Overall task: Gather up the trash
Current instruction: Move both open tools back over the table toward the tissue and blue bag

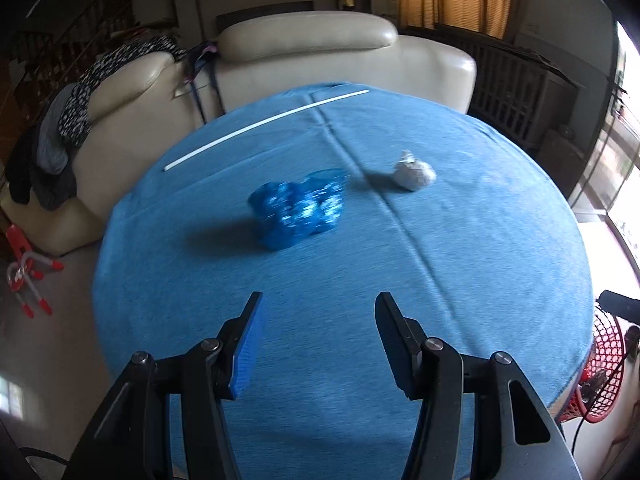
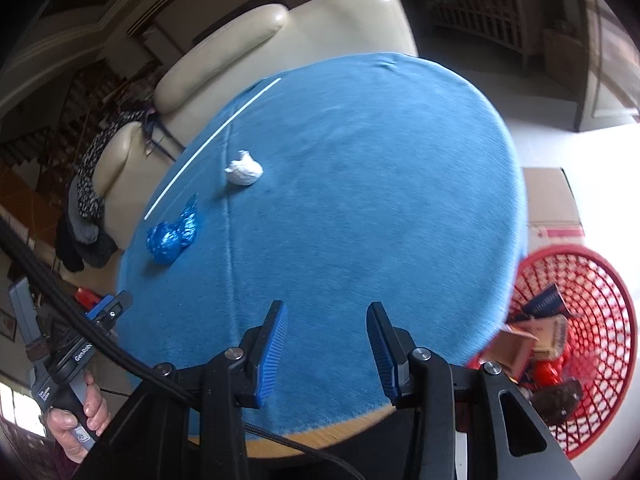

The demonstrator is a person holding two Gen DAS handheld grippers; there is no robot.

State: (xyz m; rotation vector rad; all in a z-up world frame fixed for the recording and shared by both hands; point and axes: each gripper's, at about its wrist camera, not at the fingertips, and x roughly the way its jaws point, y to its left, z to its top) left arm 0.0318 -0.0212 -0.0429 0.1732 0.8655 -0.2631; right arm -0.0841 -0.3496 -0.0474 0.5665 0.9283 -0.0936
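Broadly, room: a cream leather sofa (image 1: 304,48) stands behind the desk, with dark clothes draped over its arm on the left.
Desk: round, covered in a blue cloth (image 1: 320,280) with a crease running front to back; a thin white strip (image 1: 264,124) lies along its far edge.
Basket: a red mesh basket (image 2: 600,280) sits on the floor just beside the desk, on the right, and already holds boxes and wrappers; a cardboard box (image 2: 548,200) stands behind it.
Left claw: the left claw (image 1: 318,344) hangs over the near part of the desk, fingers spread wide, nothing between them, pointed toward the blue wrapper.
Right claw: the right claw (image 2: 326,346) is likewise spread and empty, over the near edge of the desk, close to the basket.
Blue wrapper: a crumpled shiny blue wrapper (image 1: 298,212) lies left of the crease, near the middle of the desk. It looks light, thin and crackly, and would likely squash under any squeeze. The bulky middle seems the best place to pinch, since the loose tail could slip or tear.
White wad: a small crumpled white wad (image 1: 414,174) of paper or tissue lies to the right of the crease, apart from the wrapper. It looks soft and nearly weightless; closing across its fattest part should hold it.
Progress: judging by the full basket, two pieces are left on the desk.
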